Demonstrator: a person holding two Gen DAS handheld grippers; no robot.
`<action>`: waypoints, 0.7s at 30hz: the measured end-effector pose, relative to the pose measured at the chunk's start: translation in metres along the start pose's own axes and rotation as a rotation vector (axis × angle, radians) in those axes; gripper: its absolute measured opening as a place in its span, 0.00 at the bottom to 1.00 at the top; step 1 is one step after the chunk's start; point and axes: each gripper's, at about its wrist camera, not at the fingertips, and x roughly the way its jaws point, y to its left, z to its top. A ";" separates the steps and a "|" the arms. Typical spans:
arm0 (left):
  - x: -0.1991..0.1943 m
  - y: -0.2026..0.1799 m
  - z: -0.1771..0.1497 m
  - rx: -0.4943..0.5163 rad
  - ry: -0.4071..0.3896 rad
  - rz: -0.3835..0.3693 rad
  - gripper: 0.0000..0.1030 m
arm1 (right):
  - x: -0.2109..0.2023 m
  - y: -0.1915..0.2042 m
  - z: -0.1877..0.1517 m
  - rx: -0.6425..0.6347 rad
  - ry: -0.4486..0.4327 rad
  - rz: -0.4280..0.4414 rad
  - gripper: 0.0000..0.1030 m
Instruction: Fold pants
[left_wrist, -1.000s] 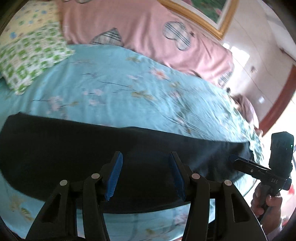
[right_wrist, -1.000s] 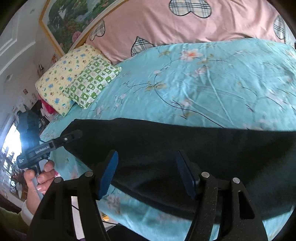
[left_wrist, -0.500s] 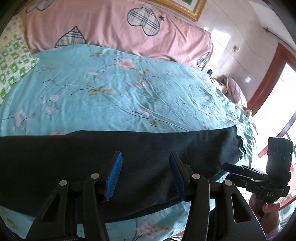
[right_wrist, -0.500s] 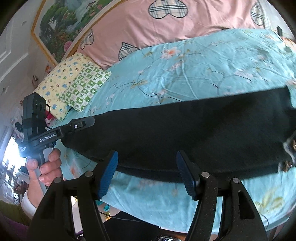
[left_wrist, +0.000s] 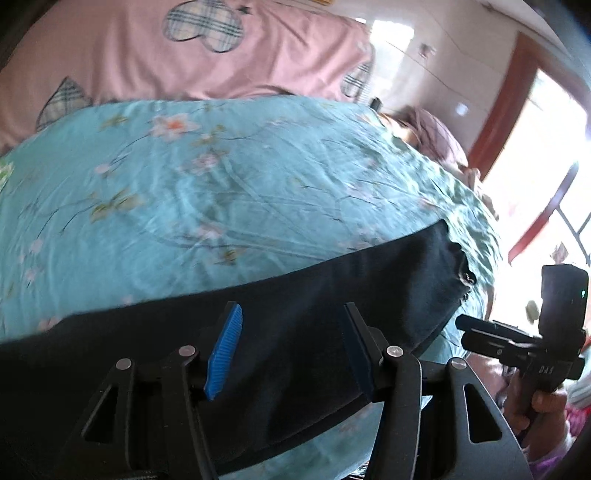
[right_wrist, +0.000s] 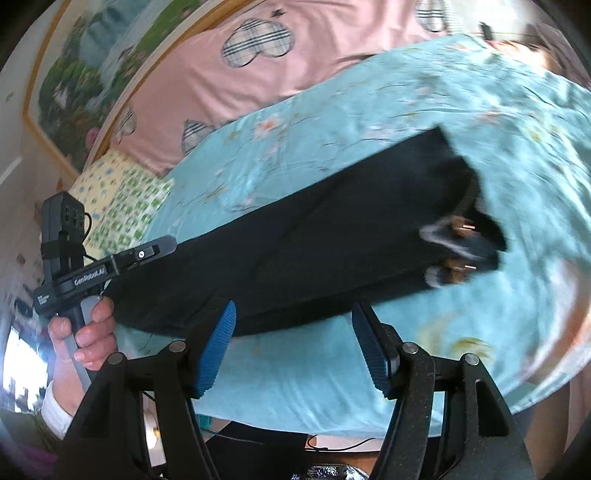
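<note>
**Position of the work.** The black pants (right_wrist: 332, 229) lie flat as one long strip on the blue flowered sheet (left_wrist: 221, 184), running across in front of both tongs, close to the near edge of the bed. The leg stretch lies between and just ahead of the left tongs' open jaws. The waist end (right_wrist: 454, 251), with its metal fastenings, lies ahead and to the right of the right tongs. This layout looks deliberate: a straightened strip gives two ends that can be brought together in one fold.

**State of the tongs.** The left tongs (left_wrist: 291, 310) are released. The jaws have just been opening a little, and the cloth seen between them is not pressed by either pad. The right tongs (right_wrist: 293, 306) are also released and empty. They hover over bare sheet just short of the pants' near edge. Each tool points downward at the cloth, which suggests an approach to a pick-up.

**Edges and clearance.**
- Beyond the pants, the sheet is open up to the pink quilt (left_wrist: 184, 55).
- The pillows (right_wrist: 122, 192) lie far to the left of the right tongs, well apart from the cloth.
- Behind the right tongs the mattress edge drops away, so room there is limited.
- The loose waist flaps could snag or unfold if lifted carelessly.
</note>
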 end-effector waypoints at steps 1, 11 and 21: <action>0.004 -0.006 0.004 0.022 0.005 -0.004 0.56 | -0.003 -0.004 -0.001 0.013 -0.010 -0.012 0.64; 0.042 -0.045 0.044 0.155 0.056 -0.050 0.58 | -0.013 -0.039 0.001 0.115 -0.053 -0.085 0.64; 0.078 -0.076 0.073 0.237 0.122 -0.112 0.61 | -0.015 -0.061 0.011 0.261 -0.124 -0.065 0.64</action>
